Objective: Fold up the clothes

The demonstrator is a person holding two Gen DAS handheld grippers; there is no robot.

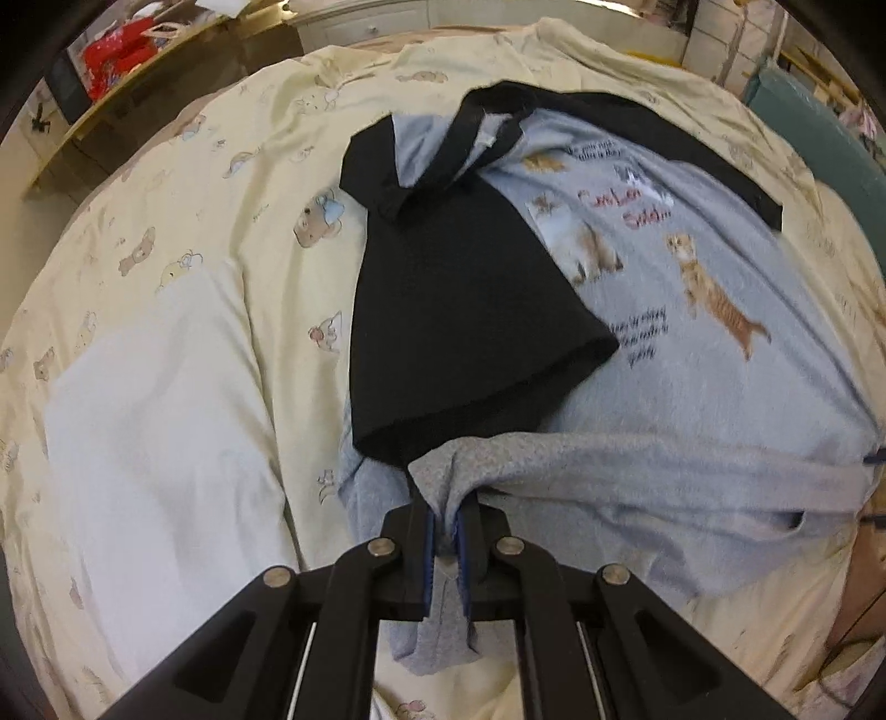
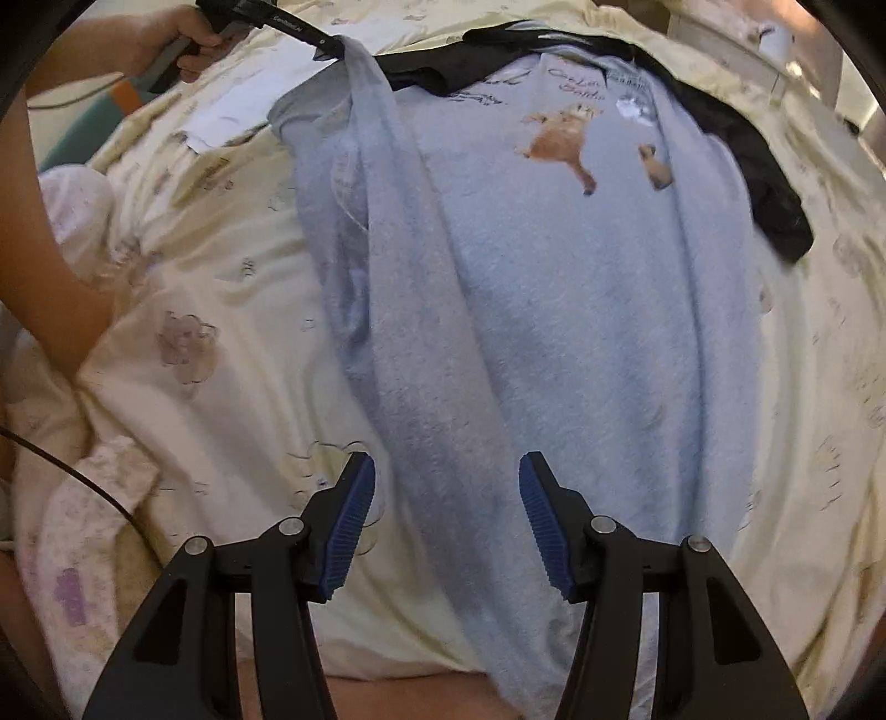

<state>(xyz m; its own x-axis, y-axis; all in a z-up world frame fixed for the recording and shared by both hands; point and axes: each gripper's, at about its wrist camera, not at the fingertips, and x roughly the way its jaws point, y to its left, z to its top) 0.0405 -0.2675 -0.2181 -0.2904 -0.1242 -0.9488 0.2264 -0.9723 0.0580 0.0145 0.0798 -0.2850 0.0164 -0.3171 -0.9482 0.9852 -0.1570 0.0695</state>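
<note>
**Op:** Nearest my left lens: left gripper (image 1: pixel 444 534), blue ribbed pads pinched tight on a bunch of grey hem from the T-shirt (image 1: pixel 692 343). Fabric below the pads hangs out of frame, so I can't see how much is gathered.

**Eng:** Right side?

**Op:** Right gripper (image 2: pixel 447 520) stands about half open over the shirt's lower body, nothing between the pads. Whether the tips touch the cloth, I can't tell.

**Eng:** Where's the shirt?

**Op:** Spread on the cream quilt (image 1: pixel 232 183), front up. Soft heathered grey knit, matte black sleeves and neckband, cat prints and blurred lettering I can't read. Black left sleeve (image 1: pixel 459 332) is folded inward over the chest. Held hem is pulled into a taut ridge running along the shirt.

**Eng:** Anything obscured?

**Op:** Far sleeve is partly cut by the shirt's curve. In the right view a hand (image 2: pixel 188 39) grips the left tool's handle beyond the shirt's upper corner, partly cropped. White folded cloth (image 1: pixel 155 399) lies beside the shirt, smooth, edges washed out. Quilt's cartoon-bear print is smeared.
</note>
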